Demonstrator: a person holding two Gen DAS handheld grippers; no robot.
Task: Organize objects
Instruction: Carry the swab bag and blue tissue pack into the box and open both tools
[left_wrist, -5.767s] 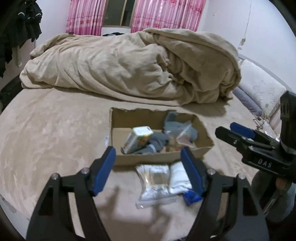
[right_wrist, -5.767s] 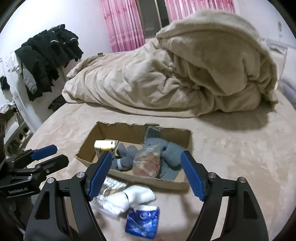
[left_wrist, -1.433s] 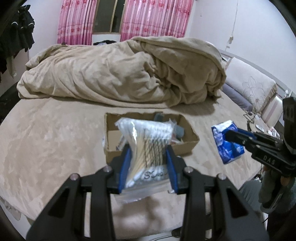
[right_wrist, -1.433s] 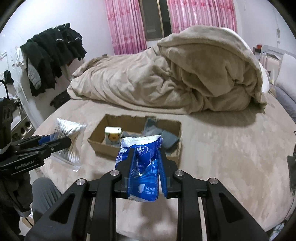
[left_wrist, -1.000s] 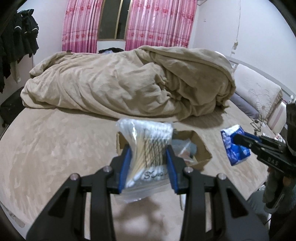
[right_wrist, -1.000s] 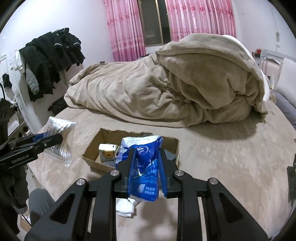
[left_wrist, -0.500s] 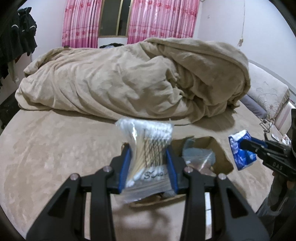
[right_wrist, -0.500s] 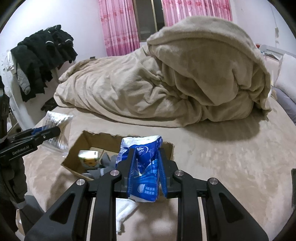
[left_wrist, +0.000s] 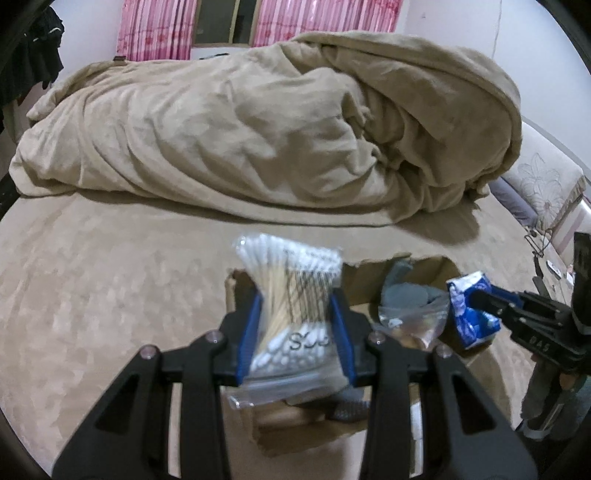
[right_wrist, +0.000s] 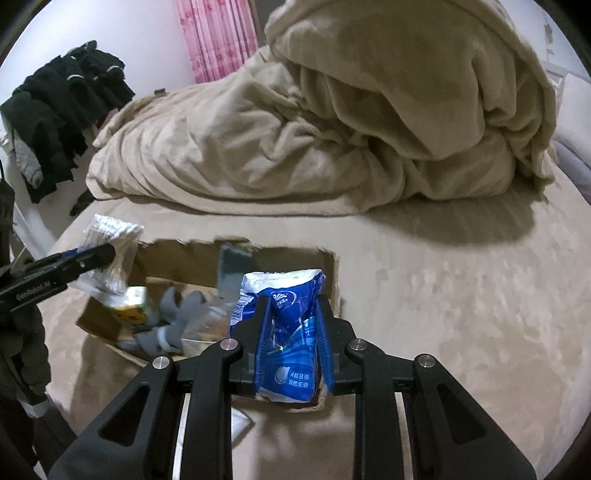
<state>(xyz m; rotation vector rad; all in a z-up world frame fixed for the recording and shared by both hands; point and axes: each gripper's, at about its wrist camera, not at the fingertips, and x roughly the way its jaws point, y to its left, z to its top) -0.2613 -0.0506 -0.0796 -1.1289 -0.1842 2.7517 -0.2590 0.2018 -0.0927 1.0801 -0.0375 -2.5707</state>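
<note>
My left gripper (left_wrist: 295, 314) is shut on a clear bag of cotton swabs (left_wrist: 291, 295) and holds it over the left part of an open cardboard box (left_wrist: 369, 280). My right gripper (right_wrist: 291, 317) is shut on a blue tissue pack (right_wrist: 284, 332) and holds it over the box's right part (right_wrist: 332, 273). In the box lie grey socks (right_wrist: 177, 317), a small yellow carton (right_wrist: 135, 302) and a clear bag with brownish contents (left_wrist: 413, 325). Each gripper shows in the other's view: the right one (left_wrist: 476, 301), the left one (right_wrist: 110, 254).
The box stands on a beige bed cover (left_wrist: 110, 295). A heaped beige duvet (left_wrist: 258, 122) lies behind it. Dark clothes (right_wrist: 62, 122) hang at the left wall. A white item (right_wrist: 238, 424) lies on the bed below the box's near edge. A pillow (left_wrist: 543, 184) sits at far right.
Both grippers have moved forward and down with their loads, from in front of the box to over it. The box now looks larger and closer.
</note>
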